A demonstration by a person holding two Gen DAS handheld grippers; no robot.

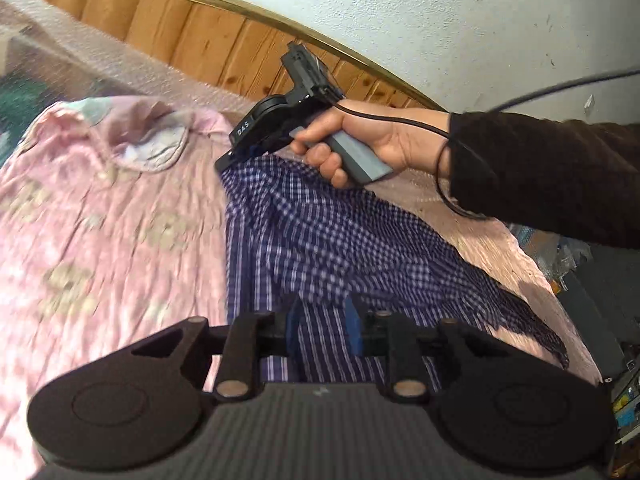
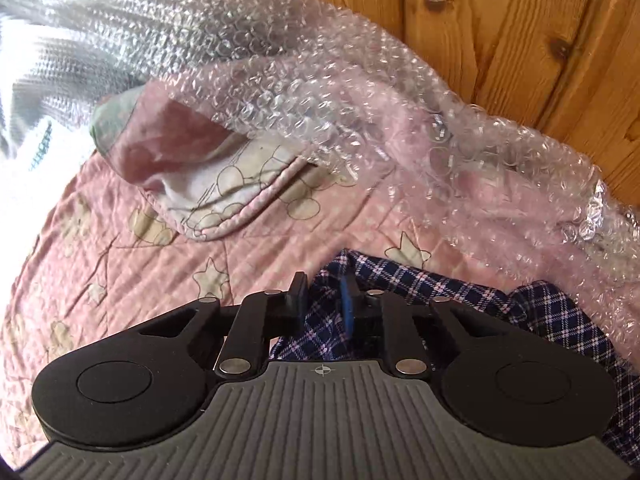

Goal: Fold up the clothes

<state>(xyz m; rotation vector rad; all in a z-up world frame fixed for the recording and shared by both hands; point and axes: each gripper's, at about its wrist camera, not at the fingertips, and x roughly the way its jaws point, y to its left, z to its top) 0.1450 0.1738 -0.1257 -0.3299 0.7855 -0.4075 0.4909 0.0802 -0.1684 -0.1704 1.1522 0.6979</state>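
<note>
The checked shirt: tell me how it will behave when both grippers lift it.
The checked shirt likely hangs limp: it lies in soft folds on the pink quilt. It looks thin, so probably light. Cloth sits between the fingers of the left gripper and right gripper; the rest would probably sag.

Shirt (image 1: pixel 340 248): I see a small check in dark navy and white; near my left gripper (image 1: pixel 323 330) the cloth shows navy and white stripes. In the right wrist view the check has also thin pink lines.
Quilt (image 1: pixel 100 240): pink, with cream stars and bear shapes drawn in a dark outline.
Bubble wrap (image 2: pixel 360 92): clear, it looks silver-white over the pink.
Headboard (image 2: pixel 500 20): orange-brown wood with dark knots, and a gold rim on top.
Wall (image 1: pixel 440 20): white.
Sleeve (image 1: pixel 552 176): dark brown.
Right gripper (image 2: pixel 324 304): black body, grey ribbed base, one blue pad.
</note>
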